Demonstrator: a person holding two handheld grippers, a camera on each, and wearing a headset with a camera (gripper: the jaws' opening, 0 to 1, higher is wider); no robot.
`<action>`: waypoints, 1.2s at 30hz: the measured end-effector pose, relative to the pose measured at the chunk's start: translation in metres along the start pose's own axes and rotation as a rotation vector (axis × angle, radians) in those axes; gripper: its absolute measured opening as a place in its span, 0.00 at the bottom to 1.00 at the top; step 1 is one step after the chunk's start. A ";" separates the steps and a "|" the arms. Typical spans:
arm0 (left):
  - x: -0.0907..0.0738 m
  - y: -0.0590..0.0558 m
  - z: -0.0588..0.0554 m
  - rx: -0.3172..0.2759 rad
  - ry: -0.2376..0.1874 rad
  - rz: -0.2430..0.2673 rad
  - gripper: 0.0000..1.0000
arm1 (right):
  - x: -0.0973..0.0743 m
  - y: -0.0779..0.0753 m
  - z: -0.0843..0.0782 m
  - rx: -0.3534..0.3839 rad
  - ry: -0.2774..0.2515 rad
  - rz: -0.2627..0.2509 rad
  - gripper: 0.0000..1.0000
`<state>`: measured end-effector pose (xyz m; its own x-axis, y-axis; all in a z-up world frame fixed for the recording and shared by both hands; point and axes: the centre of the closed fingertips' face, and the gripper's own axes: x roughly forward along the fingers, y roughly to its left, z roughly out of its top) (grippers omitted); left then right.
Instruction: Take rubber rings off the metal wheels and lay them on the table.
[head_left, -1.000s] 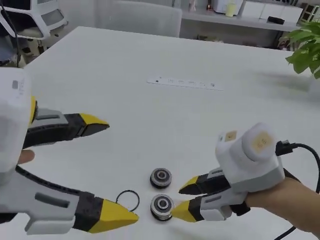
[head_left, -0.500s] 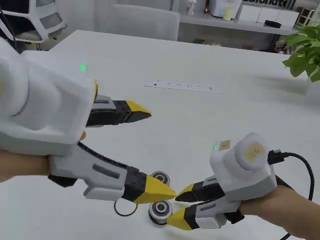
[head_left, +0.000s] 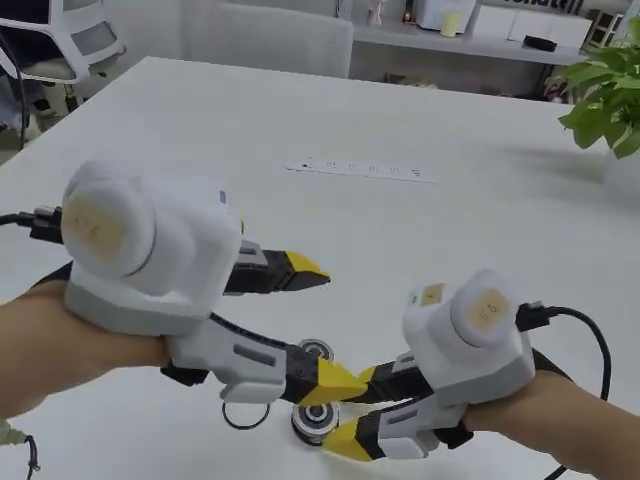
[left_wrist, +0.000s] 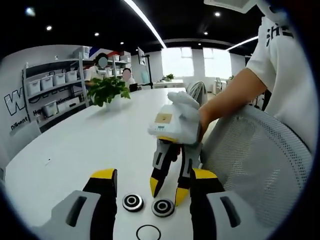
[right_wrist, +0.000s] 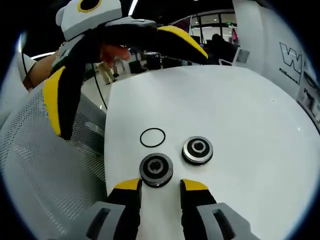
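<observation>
While the right gripper (right_wrist: 161, 194) faces the near wheel (right_wrist: 156, 169) with its fingers parted about a wheel's breadth and gripping nothing, the left gripper (head_left: 346, 331) hangs above with fingers spread wide, likewise empty. Both wheels lie flat on the white counter (head_left: 450, 230). In the right gripper view the second wheel (right_wrist: 198, 150) sits at 2 o'clock of the near one, close but apart, and a loose rubber ring (right_wrist: 152, 137) lies at 11 o'clock. The near wheel's rim looks dark, so it probably wears its ring; the second wheel's rim looks bright and is likely bare. Step in hand, as judged: steady the near wheel and strip its ring. Done well, the right fingers clamp the wheel firmly, since it may skid on the smooth counter, yet leave an arc of rubber exposed toward 12 o'clock. One left fingertip can then hook under that arc and roll the ring off sideways, not pull straight, lest it snap back. The freed ring belongs flat beside the loose one.
</observation>
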<state>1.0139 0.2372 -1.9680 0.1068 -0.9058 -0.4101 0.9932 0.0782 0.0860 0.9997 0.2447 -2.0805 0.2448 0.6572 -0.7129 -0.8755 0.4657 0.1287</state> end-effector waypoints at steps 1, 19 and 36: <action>0.000 0.002 -0.004 -0.012 0.002 0.001 0.53 | 0.000 0.000 0.000 -0.001 0.000 0.001 0.27; 0.017 -0.012 -0.064 -0.047 0.117 -0.042 0.32 | 0.003 0.002 0.002 -0.011 -0.019 0.013 0.24; 0.031 -0.016 -0.086 -0.057 0.180 -0.064 0.17 | 0.004 0.003 0.001 -0.046 -0.010 0.008 0.23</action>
<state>1.0054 0.2439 -2.0599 0.0443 -0.8211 -0.5691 0.9987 0.0505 0.0050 0.9986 0.2492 -2.0817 0.2415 0.6672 -0.7046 -0.8958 0.4325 0.1025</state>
